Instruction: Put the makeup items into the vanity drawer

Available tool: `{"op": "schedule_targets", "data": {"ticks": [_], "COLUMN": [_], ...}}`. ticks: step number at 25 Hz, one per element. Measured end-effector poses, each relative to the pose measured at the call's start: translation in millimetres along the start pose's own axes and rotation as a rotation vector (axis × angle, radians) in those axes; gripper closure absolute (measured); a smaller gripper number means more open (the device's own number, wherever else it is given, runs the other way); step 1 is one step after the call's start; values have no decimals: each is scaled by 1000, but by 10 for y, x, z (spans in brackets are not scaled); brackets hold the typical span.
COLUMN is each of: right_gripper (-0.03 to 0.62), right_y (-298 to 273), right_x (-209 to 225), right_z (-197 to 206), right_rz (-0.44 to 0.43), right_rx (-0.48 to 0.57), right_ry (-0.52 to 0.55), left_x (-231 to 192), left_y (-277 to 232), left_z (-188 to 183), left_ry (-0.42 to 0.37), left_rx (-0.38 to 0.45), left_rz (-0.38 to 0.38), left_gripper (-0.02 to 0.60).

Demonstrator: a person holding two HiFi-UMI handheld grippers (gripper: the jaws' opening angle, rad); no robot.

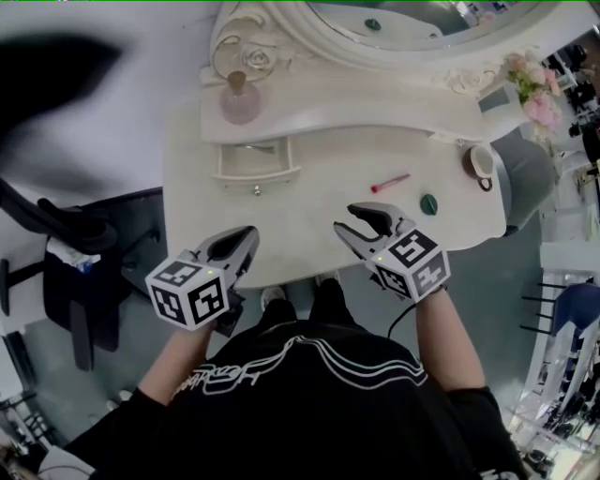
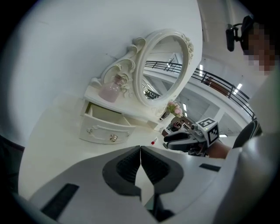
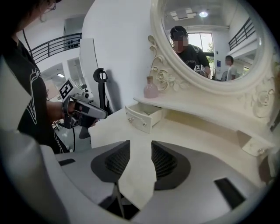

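The drawer [image 1: 255,161] stands pulled open, ready to receive things. The makeup items lie right of it on the white vanity top [image 1: 309,216]: a red stick [image 1: 389,182], then a small green piece [image 1: 428,202]. The right gripper [image 1: 345,218], jaws apart and empty, hovers nearest them, probably to pick first. The left gripper [image 1: 248,236], jaws together on nothing, waits just in front of the drawer. Behind the drawer are a pink bottle [image 1: 239,98] and an oval mirror [image 1: 403,17]. Left of it, on a pale floor, stands a dark chair [image 1: 75,272].
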State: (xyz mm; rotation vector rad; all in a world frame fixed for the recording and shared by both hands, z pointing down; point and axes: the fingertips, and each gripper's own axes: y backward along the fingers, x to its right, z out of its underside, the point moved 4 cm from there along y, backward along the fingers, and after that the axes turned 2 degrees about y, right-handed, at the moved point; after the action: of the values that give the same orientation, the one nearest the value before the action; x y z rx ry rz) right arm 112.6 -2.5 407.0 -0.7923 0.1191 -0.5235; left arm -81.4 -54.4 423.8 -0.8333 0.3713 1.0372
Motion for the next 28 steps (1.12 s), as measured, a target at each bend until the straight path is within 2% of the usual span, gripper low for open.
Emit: {"op": "schedule_targets", "data": {"ticks": [17, 28], "right_gripper": [424, 424], "right_y": [1013, 1105], "right_x": [1259, 1894], "right_z": [1110, 1580], "right_rz": [128, 168], "right_rx": [-14, -63], "right_ry": [-106, -95], "left_x": [1132, 1465], "left_y": [-1389, -1911], "left_z": [73, 89], "left_ry": [-75, -92], "left_rx": [-99, -114], "left_rz": [56, 29], "left_gripper": [558, 558]}}
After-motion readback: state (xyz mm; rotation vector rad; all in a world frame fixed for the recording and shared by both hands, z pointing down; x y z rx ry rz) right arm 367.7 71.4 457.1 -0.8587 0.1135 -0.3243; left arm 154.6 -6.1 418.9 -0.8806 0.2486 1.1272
